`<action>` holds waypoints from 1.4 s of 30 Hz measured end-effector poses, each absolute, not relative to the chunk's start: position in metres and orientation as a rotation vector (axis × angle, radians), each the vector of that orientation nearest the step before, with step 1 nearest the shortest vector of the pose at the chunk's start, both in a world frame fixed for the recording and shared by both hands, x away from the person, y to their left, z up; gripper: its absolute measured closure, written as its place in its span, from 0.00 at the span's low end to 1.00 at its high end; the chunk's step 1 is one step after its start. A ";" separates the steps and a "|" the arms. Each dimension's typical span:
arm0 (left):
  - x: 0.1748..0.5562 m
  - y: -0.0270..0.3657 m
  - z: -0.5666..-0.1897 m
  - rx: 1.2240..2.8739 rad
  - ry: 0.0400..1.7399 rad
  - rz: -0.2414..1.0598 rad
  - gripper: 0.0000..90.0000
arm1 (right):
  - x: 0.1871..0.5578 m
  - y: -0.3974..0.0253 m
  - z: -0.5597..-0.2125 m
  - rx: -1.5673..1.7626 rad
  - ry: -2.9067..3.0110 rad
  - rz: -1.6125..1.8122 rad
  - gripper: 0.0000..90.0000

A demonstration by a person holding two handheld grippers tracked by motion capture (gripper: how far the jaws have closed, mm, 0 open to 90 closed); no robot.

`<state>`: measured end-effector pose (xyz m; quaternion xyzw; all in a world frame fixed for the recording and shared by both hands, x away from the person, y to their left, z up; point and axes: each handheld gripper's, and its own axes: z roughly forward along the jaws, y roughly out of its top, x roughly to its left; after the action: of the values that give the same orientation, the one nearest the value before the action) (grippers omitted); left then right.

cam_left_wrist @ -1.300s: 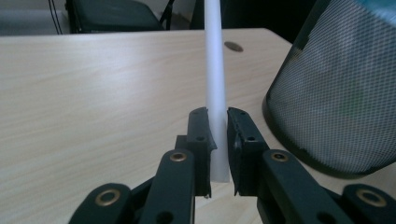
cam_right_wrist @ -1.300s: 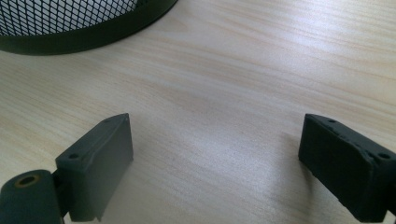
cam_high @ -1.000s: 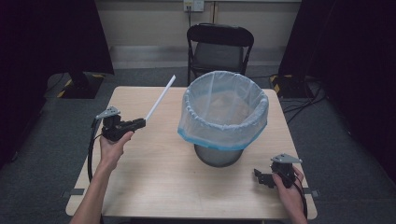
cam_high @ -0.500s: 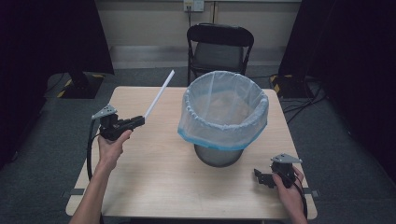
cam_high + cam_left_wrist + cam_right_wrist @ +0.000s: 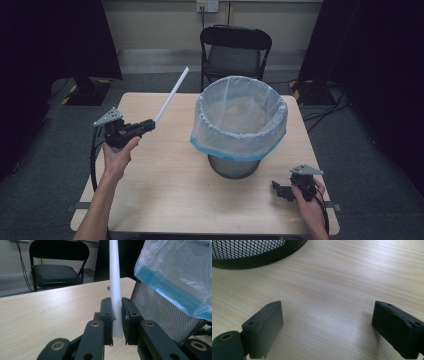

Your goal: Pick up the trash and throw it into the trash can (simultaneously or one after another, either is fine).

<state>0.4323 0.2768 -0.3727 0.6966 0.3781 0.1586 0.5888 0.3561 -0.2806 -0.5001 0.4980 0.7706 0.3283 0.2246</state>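
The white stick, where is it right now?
The white stick is clamped in the left gripper, on the left in the high view, raised above the table and angled up and away, left of the lined bin.

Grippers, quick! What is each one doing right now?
Left gripper: closed on the white stick.
Right gripper: open, holding nothing.

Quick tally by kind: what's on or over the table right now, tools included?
White rod: 1, clamped in the left tool
Mesh bin: 1
Plastic liner bag over the bin: 1
Tools: 2, the right tool with jaws apart, low over the table
Total: 5
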 end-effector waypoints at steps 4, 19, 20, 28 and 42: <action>0.428 0.279 -0.365 1.607 0.854 0.383 0.89 | 0.356 -0.281 -0.500 1.374 2.126 0.906 0.10; 0.418 0.273 -0.339 1.568 0.775 0.396 0.89 | 0.356 -0.281 -0.500 1.374 2.126 0.906 0.10; 0.418 0.273 -0.337 1.558 0.769 0.393 0.89 | 0.356 -0.281 -0.500 1.374 2.126 0.906 0.10; 0.419 0.266 -0.325 1.510 0.736 0.381 0.89 | 0.356 -0.281 -0.500 1.374 2.126 0.906 0.10; 0.419 0.248 -0.294 1.502 0.652 0.389 0.89 | 0.356 -0.281 -0.500 1.374 2.126 0.906 0.10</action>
<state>0.4193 0.2482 -0.2939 0.6654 0.2887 0.1722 0.6665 0.3561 -0.2806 -0.5001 0.4980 0.7706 0.3282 0.2246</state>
